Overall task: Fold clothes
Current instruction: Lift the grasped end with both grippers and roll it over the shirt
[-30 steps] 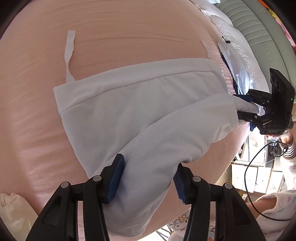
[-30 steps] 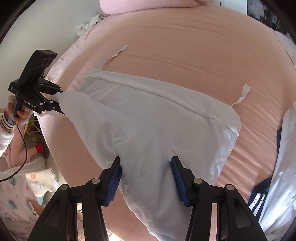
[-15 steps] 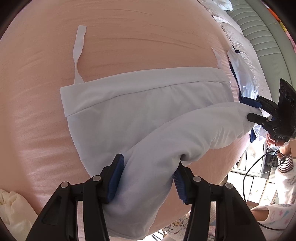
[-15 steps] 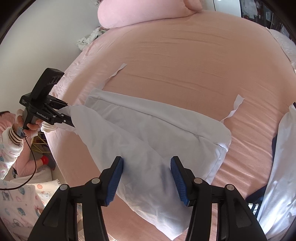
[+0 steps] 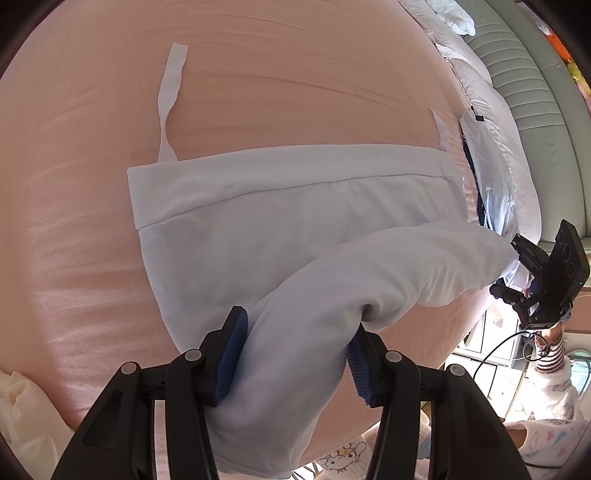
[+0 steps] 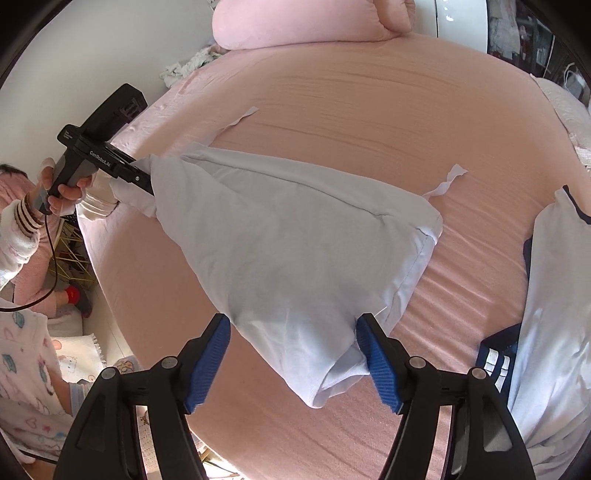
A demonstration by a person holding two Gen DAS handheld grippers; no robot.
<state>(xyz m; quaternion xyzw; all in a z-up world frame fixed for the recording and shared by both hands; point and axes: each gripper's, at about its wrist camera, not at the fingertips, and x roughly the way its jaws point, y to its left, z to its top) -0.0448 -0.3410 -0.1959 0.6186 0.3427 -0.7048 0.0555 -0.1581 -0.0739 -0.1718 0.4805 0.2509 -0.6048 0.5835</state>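
Pale white shorts with a waistband and two loose drawstrings lie on the pink bed. Their near edge is lifted into a fold stretched between both grippers. My left gripper is shut on one end of that fold, with both blue pads pressing the cloth. It also shows in the right wrist view as the left gripper, clamped on a corner. My right gripper is opening. The shorts still hang between its fingers. Its left pad stands clear of the cloth and its right pad just touches the hem. The right gripper shows with spread jaws at the fold's tip.
A second white garment with navy trim lies on the bed to the right. A pink pillow sits at the far end. The bed's edge runs close below both grippers, with a person in patterned pyjamas beside it. Cream cloth lies at lower left.
The right gripper's jaws have spread, and its left pad has come off the cloth. The fold between the grippers has been drawn out longer. The left grip is unchanged.
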